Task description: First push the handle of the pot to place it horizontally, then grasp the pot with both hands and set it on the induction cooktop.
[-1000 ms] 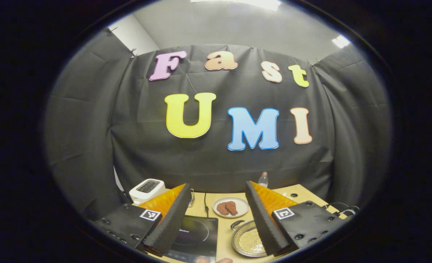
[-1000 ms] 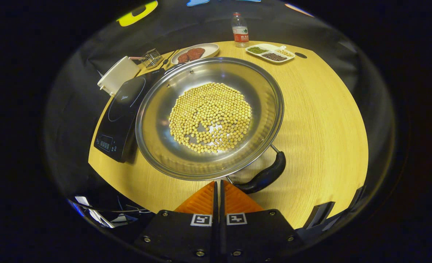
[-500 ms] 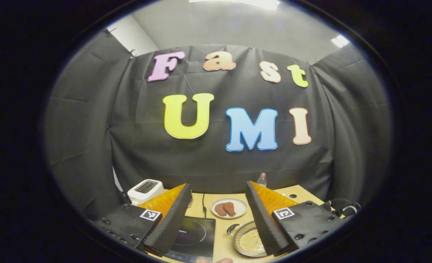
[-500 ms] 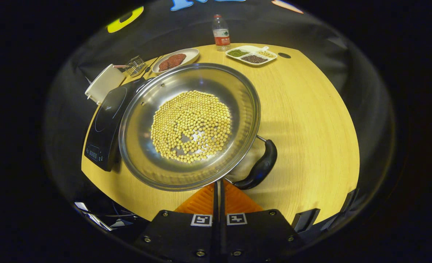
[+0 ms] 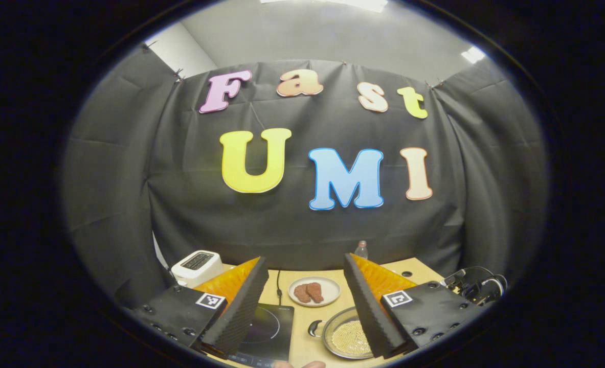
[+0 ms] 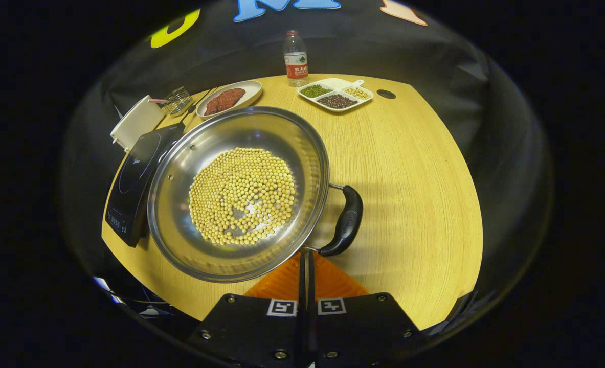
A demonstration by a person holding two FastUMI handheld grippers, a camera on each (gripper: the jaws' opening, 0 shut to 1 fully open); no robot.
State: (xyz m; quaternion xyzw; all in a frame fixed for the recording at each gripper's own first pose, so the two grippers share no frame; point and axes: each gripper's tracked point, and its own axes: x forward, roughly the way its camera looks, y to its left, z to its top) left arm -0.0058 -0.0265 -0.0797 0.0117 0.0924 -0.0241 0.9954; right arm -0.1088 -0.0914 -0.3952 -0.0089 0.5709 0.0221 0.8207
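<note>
The steel pot (image 6: 179, 214) holds a layer of yellow beans (image 6: 243, 194) and sits on the wooden table (image 6: 409, 179). Its black handle (image 6: 345, 222) is on the right of the rim. In the right gripper view my right gripper (image 6: 306, 255) is shut and empty, its tips at the pot's near rim just below that handle. The black induction cooktop (image 6: 133, 179) lies right beside the pot on its left. My left gripper (image 5: 305, 260) is held high and open, with the pot (image 5: 348, 337), its other handle (image 5: 314, 327) and the cooktop (image 5: 269, 329) small below it.
At the back of the table stand a plate of meat (image 6: 228, 98), a divided dish of beans (image 6: 335, 94), a water bottle (image 6: 295, 53), a white toaster (image 6: 136, 122) and a small wire rack (image 6: 177, 101). Cables (image 5: 478, 286) hang at the table's right edge.
The pot has turned, its black handle swinging from the near side round to the right. Both views have drawn back, so the table's things look smaller. Both grippers keep their state.
</note>
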